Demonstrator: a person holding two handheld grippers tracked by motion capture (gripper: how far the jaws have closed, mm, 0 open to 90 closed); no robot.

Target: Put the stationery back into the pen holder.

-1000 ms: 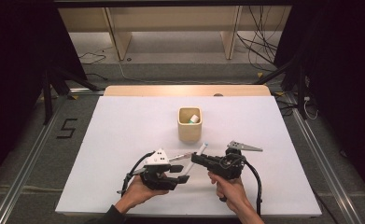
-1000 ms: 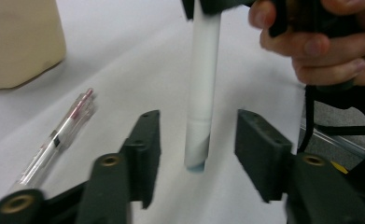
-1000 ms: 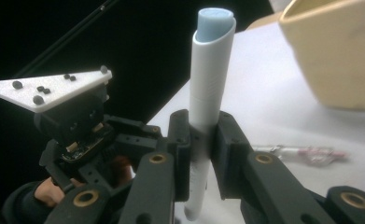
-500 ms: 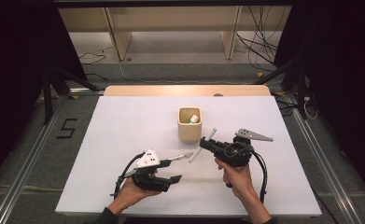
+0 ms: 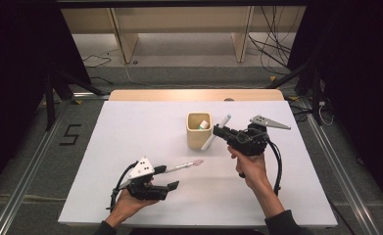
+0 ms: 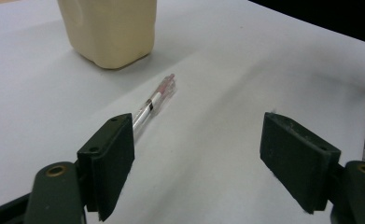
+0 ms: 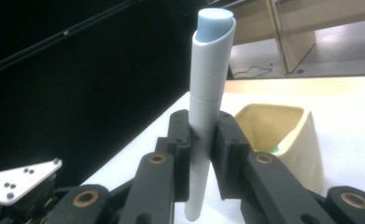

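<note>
Since the earlier frame, the right gripper (image 5: 222, 130) has been lifted toward the cream cup (image 5: 199, 129), jaws clamped on the white marker (image 7: 209, 116), held beside the cup's right wall. The left gripper (image 5: 172, 177), near the table's (image 5: 130, 127) front edge, has just been opening; its jaws are spread, and the clear pen (image 6: 154, 99) lies released by one pad. The marker should be tipped upright over the cup's mouth before release.

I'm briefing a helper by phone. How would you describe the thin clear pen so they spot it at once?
On the white table, look in front of the cream cup, toward the person's left hand. The clear pen lies flat there by the open left tongs, pink-tipped, unlike the thick white marker clamped in the right tongs.
</note>
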